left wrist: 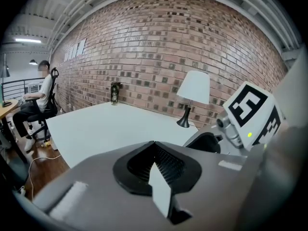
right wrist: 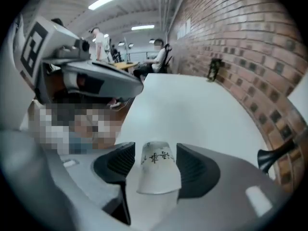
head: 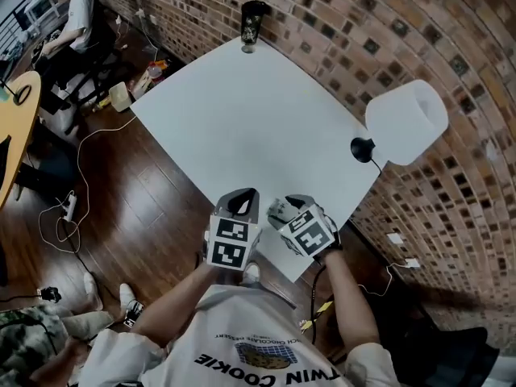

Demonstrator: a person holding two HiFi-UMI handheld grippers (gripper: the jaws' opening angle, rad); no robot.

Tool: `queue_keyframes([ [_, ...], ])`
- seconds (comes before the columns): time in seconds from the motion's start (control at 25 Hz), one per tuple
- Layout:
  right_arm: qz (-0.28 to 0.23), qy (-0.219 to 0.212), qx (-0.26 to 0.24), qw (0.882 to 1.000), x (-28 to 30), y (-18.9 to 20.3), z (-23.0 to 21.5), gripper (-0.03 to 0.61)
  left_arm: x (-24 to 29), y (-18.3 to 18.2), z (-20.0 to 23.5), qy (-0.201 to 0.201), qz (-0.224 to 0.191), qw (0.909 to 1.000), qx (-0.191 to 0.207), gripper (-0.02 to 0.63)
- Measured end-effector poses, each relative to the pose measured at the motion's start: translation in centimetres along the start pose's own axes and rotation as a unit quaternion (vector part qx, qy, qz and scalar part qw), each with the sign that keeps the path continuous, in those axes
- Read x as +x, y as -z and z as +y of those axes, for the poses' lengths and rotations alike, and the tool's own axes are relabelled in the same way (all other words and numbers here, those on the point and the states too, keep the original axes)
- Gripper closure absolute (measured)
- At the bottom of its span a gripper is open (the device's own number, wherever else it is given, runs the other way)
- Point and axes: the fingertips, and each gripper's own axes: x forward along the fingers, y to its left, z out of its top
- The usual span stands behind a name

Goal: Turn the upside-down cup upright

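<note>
A small white cup with black characters on its side sits between the jaws of my right gripper, near the table's front corner. Its narrower end points away from the camera and its wider end is nearer. A gap shows between the cup and each ribbed pad, so the gripper is open around it. In the head view the cup is a pale shape at the tip of the right gripper. My left gripper hovers just to its left, jaws together and empty; the left gripper view shows its tips meeting.
The white table stands against a brick wall. A lamp with a white shade and black base stands at the right edge. A dark bottle is at the far corner. A seated person and floor cables lie to the left.
</note>
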Motion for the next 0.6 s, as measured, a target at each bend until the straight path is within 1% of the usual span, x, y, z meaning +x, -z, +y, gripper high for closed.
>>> queue_keyframes([
  [0.08, 0.053, -0.019, -0.016, 0.998, 1.5, 0.2, 0.4, 0.321, -0.3, 0.0, 0.5, -0.005, -0.003, 1.0, -0.005, 0.611],
  [0.2, 0.121, -0.028, -0.026, 0.992, 2.7, 0.7, 0.4, 0.321, -0.8, 0.2, 1.3, -0.011, -0.004, 0.9999, -0.008, 0.611],
  [0.4, 0.199, -0.043, -0.064, 0.977, 4.1, 1.1, 0.9, 0.322, -1.8, 0.2, 3.0, -0.026, -0.008, 0.9995, -0.014, 0.611],
  [0.48, 0.209, -0.038, -0.09, 0.973, 4.3, 0.9, 0.9, 0.322, -2.1, 0.2, 3.6, -0.03, -0.011, 0.9993, -0.017, 0.611],
  [0.56, 0.189, -0.039, -0.113, 0.975, 4.4, -0.2, 0.9, 0.322, -2.4, 0.2, 3.9, -0.034, -0.014, 0.9991, -0.022, 0.611],
  [0.6, 0.172, -0.039, -0.114, 0.978, 4.3, -0.8, 0.8, 0.322, -2.5, 0.3, 4.0, -0.035, -0.015, 0.999, -0.025, 0.611],
])
